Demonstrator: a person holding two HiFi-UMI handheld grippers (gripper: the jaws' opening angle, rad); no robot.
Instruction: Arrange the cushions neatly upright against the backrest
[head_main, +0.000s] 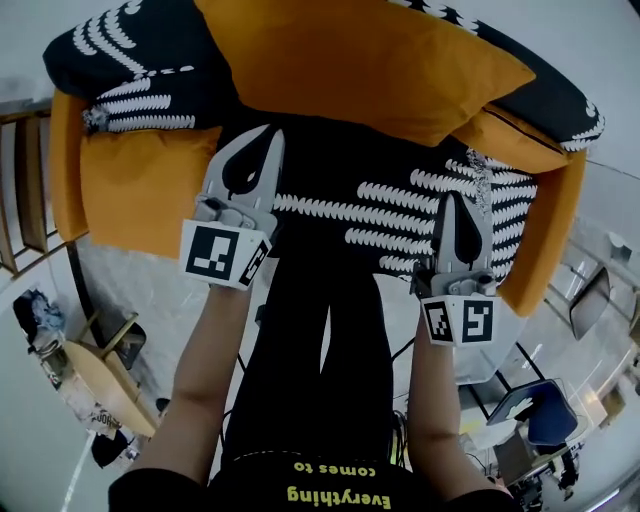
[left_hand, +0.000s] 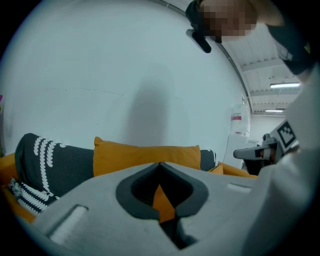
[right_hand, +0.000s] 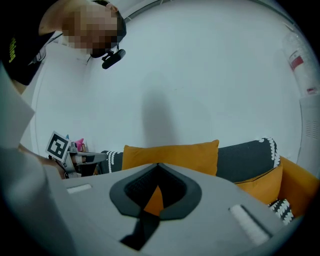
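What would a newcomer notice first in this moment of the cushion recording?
The big orange cushion stands out first, upright at the middle of the orange sofa. It is flanked by the left patterned cushion and the right patterned cushion, both black with white markings. Nearer the camera, the left gripper and right gripper hang over the seat, both shut and empty.
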